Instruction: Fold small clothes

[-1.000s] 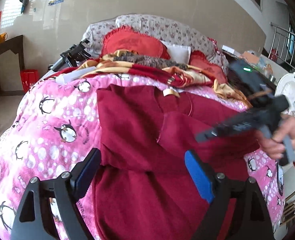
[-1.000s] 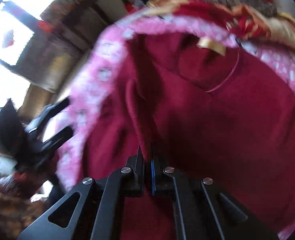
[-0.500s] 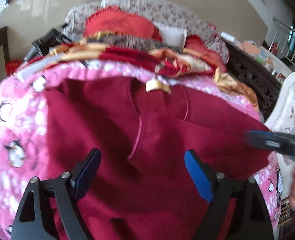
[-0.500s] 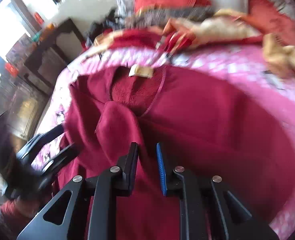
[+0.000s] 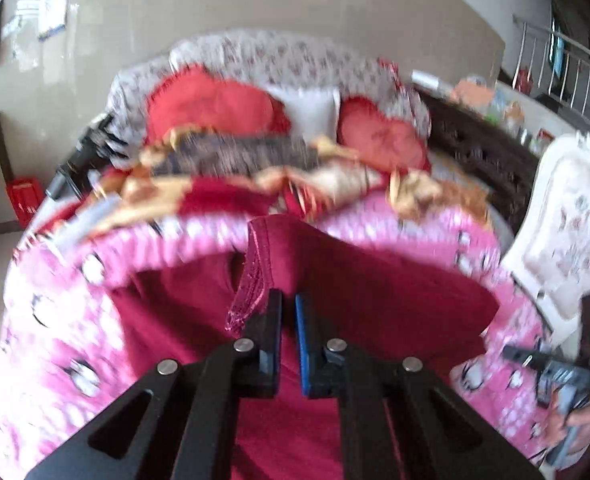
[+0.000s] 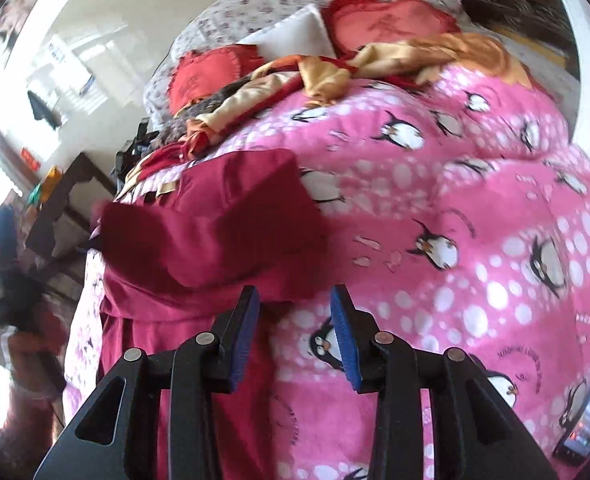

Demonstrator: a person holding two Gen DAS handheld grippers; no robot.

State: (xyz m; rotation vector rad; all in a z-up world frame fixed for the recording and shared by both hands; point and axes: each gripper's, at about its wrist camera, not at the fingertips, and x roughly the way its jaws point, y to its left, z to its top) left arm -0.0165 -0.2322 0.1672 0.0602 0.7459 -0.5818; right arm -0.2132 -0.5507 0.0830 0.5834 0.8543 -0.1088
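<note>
A dark red garment (image 5: 395, 300) lies on a pink penguin-print blanket (image 5: 55, 340). My left gripper (image 5: 288, 300) is shut on a fold of the garment and holds its hemmed edge (image 5: 255, 272) lifted above the rest. In the right wrist view the garment (image 6: 215, 232) lies folded over itself at the left. My right gripper (image 6: 295, 296) is open and empty, just off the garment's near right edge, over the blanket (image 6: 475, 240). The right gripper also shows at the far right of the left wrist view (image 5: 567, 376).
Red cushions (image 5: 215, 108), a white pillow (image 5: 315, 112) and a crumpled gold-and-red cloth (image 5: 255, 176) lie at the bed's far end. A dark wooden table (image 6: 63, 200) stands left of the bed. A white patterned chair back (image 5: 567, 232) is at the right.
My left gripper has closed on a fold of the garment and lifted it. My right gripper has let go of the garment, opened, and drawn back to the right over the blanket.
</note>
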